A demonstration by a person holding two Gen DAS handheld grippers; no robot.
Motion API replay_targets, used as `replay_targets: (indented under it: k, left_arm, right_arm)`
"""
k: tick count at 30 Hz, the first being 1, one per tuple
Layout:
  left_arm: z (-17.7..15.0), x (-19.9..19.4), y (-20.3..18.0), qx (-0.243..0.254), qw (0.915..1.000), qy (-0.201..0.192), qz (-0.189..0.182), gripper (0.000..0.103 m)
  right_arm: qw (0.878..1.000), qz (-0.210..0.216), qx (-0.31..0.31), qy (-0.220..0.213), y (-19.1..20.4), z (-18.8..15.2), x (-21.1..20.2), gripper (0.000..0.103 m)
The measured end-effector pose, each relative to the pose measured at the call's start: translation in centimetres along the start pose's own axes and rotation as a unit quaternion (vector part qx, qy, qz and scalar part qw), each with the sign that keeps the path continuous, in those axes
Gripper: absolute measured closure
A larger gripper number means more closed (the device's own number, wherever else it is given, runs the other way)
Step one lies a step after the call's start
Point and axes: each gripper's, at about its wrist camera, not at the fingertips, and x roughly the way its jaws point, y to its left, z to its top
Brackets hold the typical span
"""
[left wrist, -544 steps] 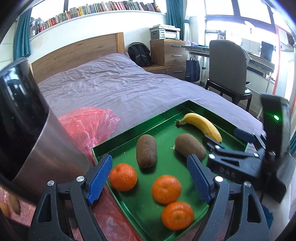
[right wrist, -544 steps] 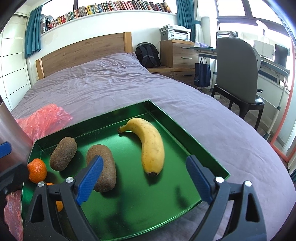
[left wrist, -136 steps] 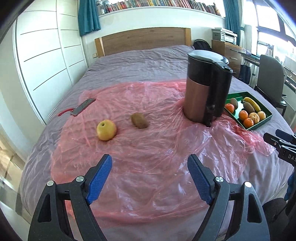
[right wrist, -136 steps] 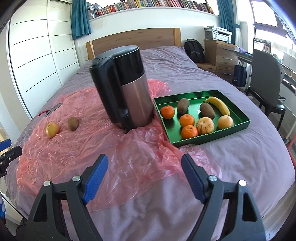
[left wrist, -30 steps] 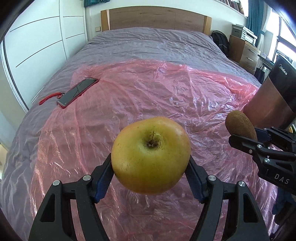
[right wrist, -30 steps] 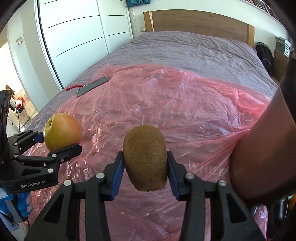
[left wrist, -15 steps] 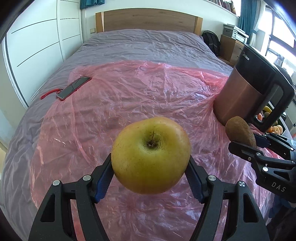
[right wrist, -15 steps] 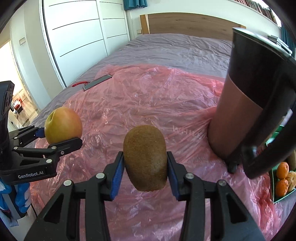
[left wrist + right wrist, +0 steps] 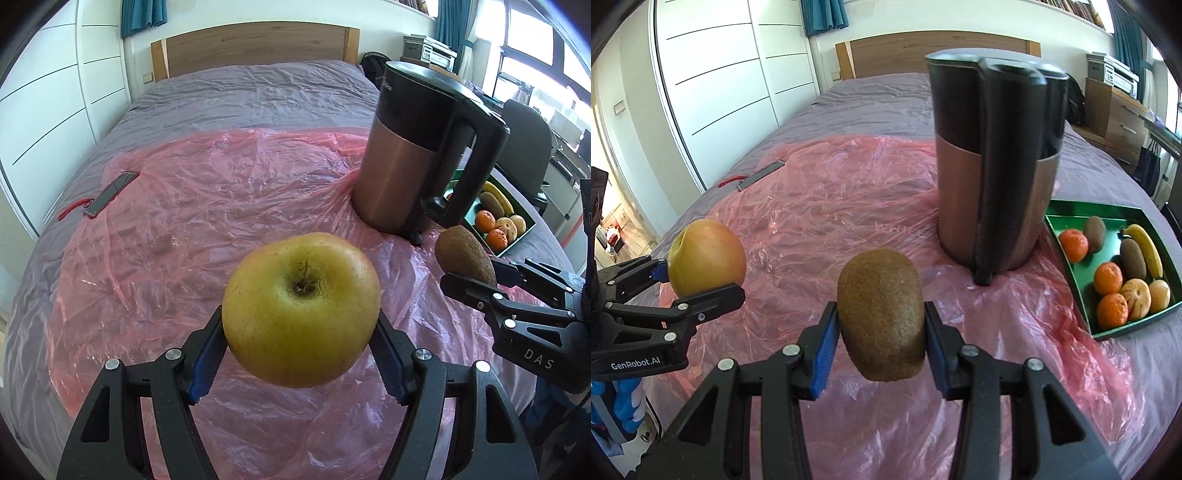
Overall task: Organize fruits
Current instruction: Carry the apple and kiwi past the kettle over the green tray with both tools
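1. Left gripper, lower centre of the left wrist view: I have its jaws pinching the apple at both flanks, stem end facing the camera, held clear of the pink plastic sheet.
2. Phone, left edge of that view, lying on the sheet; not part of my step.
3. Right gripper, lower centre of the right wrist view: jaws pressed on the kiwi, upright between the blue pads.
4. Kettle, centre right, standing between both held fruits and the tray.
5. Green tray, right edge, holding oranges, kiwis and a banana; free floor looks scarce.
6. Handling note: I judge it best to carry both fruits round the kettle's near side, lower each into a gap, and release only once it rests.
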Motion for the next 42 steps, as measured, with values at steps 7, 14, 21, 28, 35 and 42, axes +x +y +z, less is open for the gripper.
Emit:
replay_targets:
  k: [7,14,21,28,35,42]
  left_arm:
    - [0.1,-0.3,-4.5,0.030,0.9995,0.006,-0.011,0.036]
    - [0.3,0.1,-9.1,0.065,0.9974,0.017,-0.028,0.036]
    - [0.9,0.8,-14.4,0.105,0.9922,0.027,-0.062,0.036]
    - [2.3,1.6,-19.5,0.143,0.9846,0.028,-0.096,0.036]
    - [4.8,3.6,-23.1,0.164,0.9796,0.026,-0.114,0.036]
    - [7.7,6.1,-26.3,0.180,0.9759,0.012,-0.123,0.036]
  right_arm:
    - [0.999,-0.017,0.029,-0.014,-3.6,-1.6,-2.1,0.095]
    - [0.997,-0.045,0.055,-0.026,-7.8,-3.1,-3.8,0.095]
    - [0.993,-0.073,0.081,-0.041,-12.3,-4.2,-5.3,0.095]
    - [0.987,-0.101,0.104,-0.063,-16.4,-4.6,-6.7,0.095]
    - [0.980,-0.123,0.130,-0.088,-20.5,-4.0,-6.9,0.095]
    - [0.972,-0.140,0.159,-0.105,-25.1,-3.2,-5.7,0.095]
